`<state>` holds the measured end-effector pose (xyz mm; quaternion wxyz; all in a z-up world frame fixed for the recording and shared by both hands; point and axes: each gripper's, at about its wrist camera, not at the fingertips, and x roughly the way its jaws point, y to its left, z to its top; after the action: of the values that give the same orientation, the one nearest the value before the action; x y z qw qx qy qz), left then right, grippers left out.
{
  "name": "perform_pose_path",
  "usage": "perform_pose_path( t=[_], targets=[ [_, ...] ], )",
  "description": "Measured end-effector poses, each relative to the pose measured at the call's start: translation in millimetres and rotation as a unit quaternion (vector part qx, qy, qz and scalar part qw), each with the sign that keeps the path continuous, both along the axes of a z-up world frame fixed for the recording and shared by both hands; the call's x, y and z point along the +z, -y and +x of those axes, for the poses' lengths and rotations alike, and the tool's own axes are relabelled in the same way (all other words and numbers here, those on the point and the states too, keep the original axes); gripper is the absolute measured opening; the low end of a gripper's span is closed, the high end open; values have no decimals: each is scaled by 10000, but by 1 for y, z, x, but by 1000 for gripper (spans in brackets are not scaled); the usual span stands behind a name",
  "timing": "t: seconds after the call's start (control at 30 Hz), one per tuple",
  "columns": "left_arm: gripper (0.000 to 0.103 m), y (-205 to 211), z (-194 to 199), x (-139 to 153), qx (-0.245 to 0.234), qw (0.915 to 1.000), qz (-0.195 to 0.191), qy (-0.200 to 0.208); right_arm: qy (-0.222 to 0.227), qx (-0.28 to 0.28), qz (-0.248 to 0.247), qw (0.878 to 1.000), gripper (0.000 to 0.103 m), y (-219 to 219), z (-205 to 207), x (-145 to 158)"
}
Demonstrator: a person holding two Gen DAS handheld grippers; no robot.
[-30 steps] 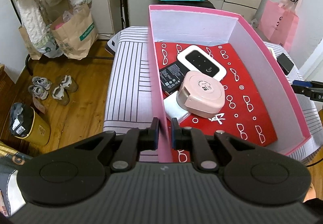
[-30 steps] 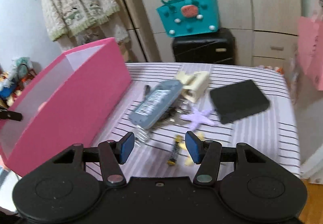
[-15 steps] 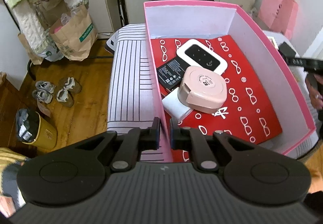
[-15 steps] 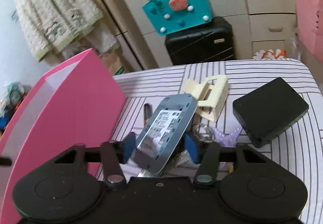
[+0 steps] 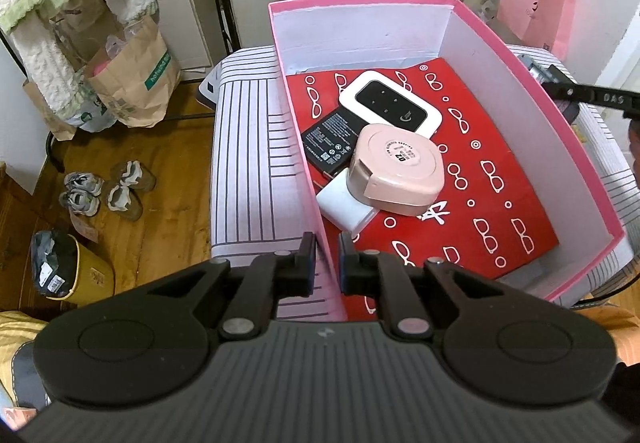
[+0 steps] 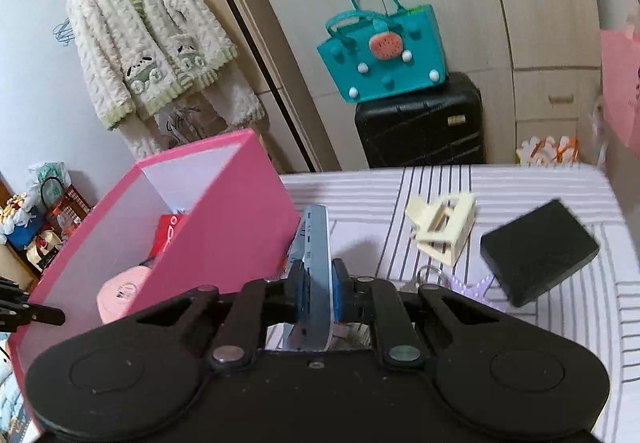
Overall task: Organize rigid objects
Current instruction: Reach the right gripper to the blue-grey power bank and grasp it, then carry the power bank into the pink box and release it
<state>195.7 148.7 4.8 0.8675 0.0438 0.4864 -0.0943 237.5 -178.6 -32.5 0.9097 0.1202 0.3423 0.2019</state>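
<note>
**Jaws clamped: box wall on the left, slim blue-grey device on the right**

Right gripper [image 6: 317, 293]: jaws just closed, now pressing from both sides on a slim blue-grey device [image 6: 314, 243], held on edge, lifted clear of the striped cover. Thin profile, rounded corners, pale rim, small marks along the narrow edge facing the camera. Positioned just beside the outer wall of the pink box [image 6: 224, 227], above the gap between box and clutter.

Left gripper [image 5: 325, 257]: jaws nearly together, pinching the near left wall of the pink box [image 5: 298, 147], one pad outside, one inside.

Inside the box, on a red sheet printed with white spectacles [image 5: 500, 195]: a white router-like device with a black face [image 5: 390, 108], a flat black battery [image 5: 330, 141] partly beneath it, a rounded pink case [image 5: 396, 173] lying over a white block [image 5: 344, 205].

Further out on the striped cover [image 6: 520, 183] of the worktop: a cream plastic stand [image 6: 442, 225], a black rectangular block [image 6: 538, 251], a lilac star-shaped piece [image 6: 478, 285] and a key ring [image 6: 428, 275] partly hidden behind the gripper.

Behind: teal tote bag [image 6: 382, 55] on a black suitcase [image 6: 420, 123], fluffy cream cardigan [image 6: 148, 39] hanging on the left.
</note>
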Motion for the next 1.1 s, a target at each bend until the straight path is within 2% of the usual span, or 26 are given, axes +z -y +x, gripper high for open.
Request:
perform_pose_path(
  t=[0.2,0.3,0.4,0.5,0.6,0.67,0.8,1.0,1.1],
  targets=[
    [11,-2,-1,0,-66,10000,-35,37,526,172,-173,9983,17,-12,-20,49],
    [11,-3,-1,0,-85,9999,-61,52,816,497,-194,9952,17,-26,-32,78],
    [11,-4,-1,0,-93,9999,-98,58,846,968,-254,9914,17,-45,-37,100],
    [11,-5,-1,0,-113,9999,-116,62,668,1584,-755,9822,17,-77,-37,108],
    [12,-7,-1,0,-119,9998,-176,50,413,2230,-1618,9604,16,-113,-32,101],
    [12,-7,-2,-1,-117,9997,-180,73,128,2545,-1783,9504,16,-128,-27,95],
    [12,-9,-2,-1,-102,9996,-238,98,-567,3126,-1636,9340,16,-150,-16,79],
    [12,-10,-2,-1,-133,9995,-267,97,-1095,3553,-1205,9205,16,-177,-7,60],
    [13,-10,-2,-1,-132,9995,-278,94,-1456,3810,-900,9086,16,-190,2,47]
  ],
)
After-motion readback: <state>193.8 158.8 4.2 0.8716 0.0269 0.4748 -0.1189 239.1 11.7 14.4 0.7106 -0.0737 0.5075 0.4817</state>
